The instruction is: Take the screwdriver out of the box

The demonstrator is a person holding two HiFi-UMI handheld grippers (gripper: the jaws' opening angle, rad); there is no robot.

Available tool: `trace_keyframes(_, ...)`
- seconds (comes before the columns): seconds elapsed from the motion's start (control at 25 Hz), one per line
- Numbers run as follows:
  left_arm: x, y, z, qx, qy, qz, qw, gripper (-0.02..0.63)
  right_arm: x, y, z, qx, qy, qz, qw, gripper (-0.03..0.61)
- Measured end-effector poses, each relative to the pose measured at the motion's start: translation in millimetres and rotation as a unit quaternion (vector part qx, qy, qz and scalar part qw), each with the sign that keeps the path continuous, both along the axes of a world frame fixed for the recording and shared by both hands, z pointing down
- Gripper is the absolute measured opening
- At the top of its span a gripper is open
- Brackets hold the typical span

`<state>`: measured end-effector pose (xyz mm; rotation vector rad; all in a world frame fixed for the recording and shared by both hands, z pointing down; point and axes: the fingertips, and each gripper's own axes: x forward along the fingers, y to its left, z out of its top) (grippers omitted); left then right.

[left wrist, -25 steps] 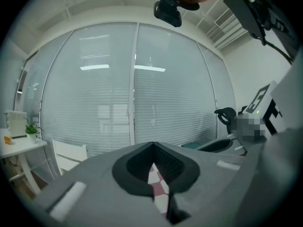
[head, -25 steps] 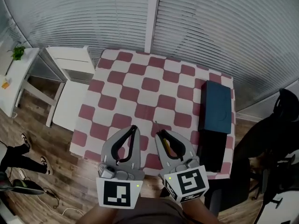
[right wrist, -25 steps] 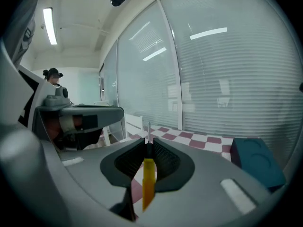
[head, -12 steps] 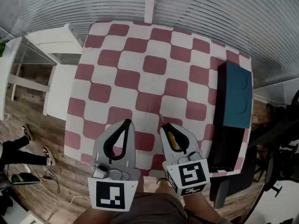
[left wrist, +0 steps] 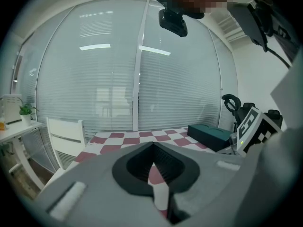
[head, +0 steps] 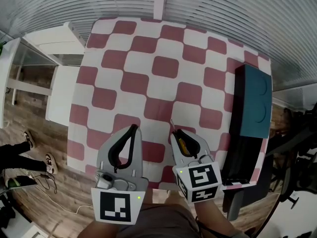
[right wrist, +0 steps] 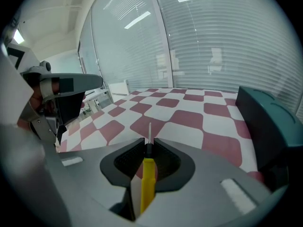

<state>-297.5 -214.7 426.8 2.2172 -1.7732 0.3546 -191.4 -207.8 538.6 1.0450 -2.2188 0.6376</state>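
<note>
My right gripper is shut on a screwdriver with a yellow handle and a thin metal shaft that pokes out past the jaws. It hovers over the near edge of the checkered table. The box, dark teal with a black open part nearest me, lies along the table's right edge, to the right of this gripper. My left gripper is shut with nothing in it, beside the right one over the near table edge.
A white chair stands at the table's left side. Slatted blinds run along the far wall. A black chair is beyond the box. A person's legs and shoes show on the wooden floor at left.
The view has shifted slightly; both grippers stay low over the near table edge, the right one still holding the screwdriver. Nothing was taken or released.
</note>
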Motion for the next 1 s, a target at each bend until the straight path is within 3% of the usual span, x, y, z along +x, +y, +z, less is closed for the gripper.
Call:
trace_keyframes(0.24,5,5,-3,0.001,-0.003,0.0,1.0,0.0,4,3,-1,-0.001,-0.018,0.005,1.0,0.107)
trace_keyframes(0.48,26,13,-23,0.024,-0.015,0.009,0.9996,0.0,19,5,-34,0.039,-0.049,0.017,0.998,0.087)
trace_keyframes(0.72,70,35,-74,0.069,-0.016,0.026,0.9972,0.0,58,22,-110,0.115,-0.08,0.027,0.99,0.066)
trace_keyframes(1.0,124,61,-160,0.164,-0.022,0.044,0.9852,0.0,106,45,-224,0.248,-0.113,0.039,0.961,0.025)
